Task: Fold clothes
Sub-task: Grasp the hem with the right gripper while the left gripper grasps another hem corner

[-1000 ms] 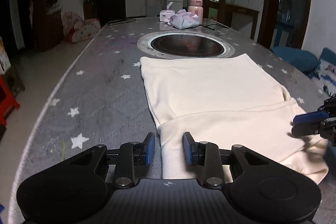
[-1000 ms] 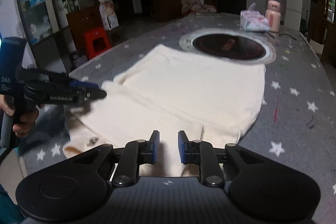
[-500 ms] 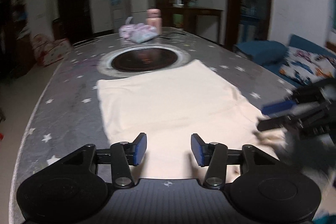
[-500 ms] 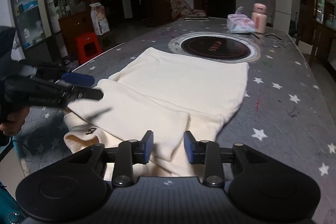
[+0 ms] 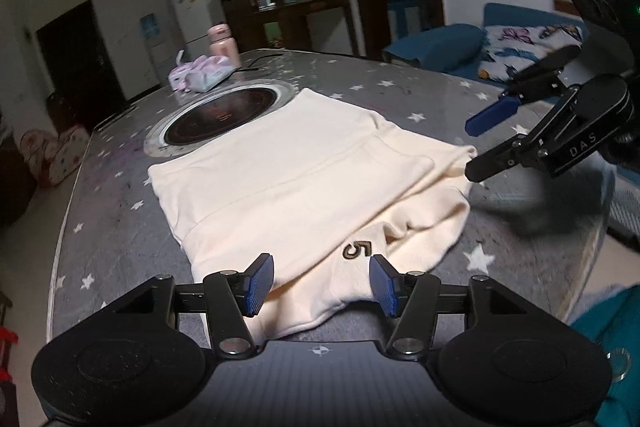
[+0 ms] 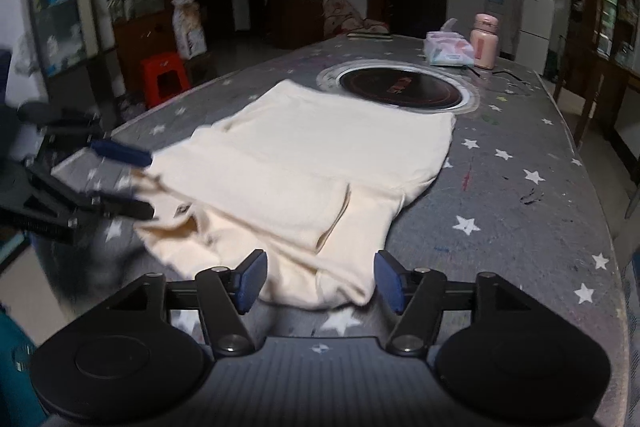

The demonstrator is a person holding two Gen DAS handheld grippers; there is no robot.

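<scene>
A grey star-patterned table point(image 5: 116, 211) carries a cream garment point(image 5: 296, 183), partly folded, near the round inset hob point(image 5: 222, 115). The left gripper point(image 5: 322, 285) hangs wide open over its near hem, holding nothing. The right gripper point(image 6: 318, 281) is equally spread and empty at the opposite near edge.

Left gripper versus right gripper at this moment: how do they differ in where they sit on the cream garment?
The left gripper straddles the near hem beside the embroidered 5; the right gripper straddles the near hem at the other end, where no number shows. Seen from the opposite camera, the left gripper is blurred, while the right gripper looks sharper. Both are open, holding nothing, over the cream garment lying on the star-patterned table.
</scene>
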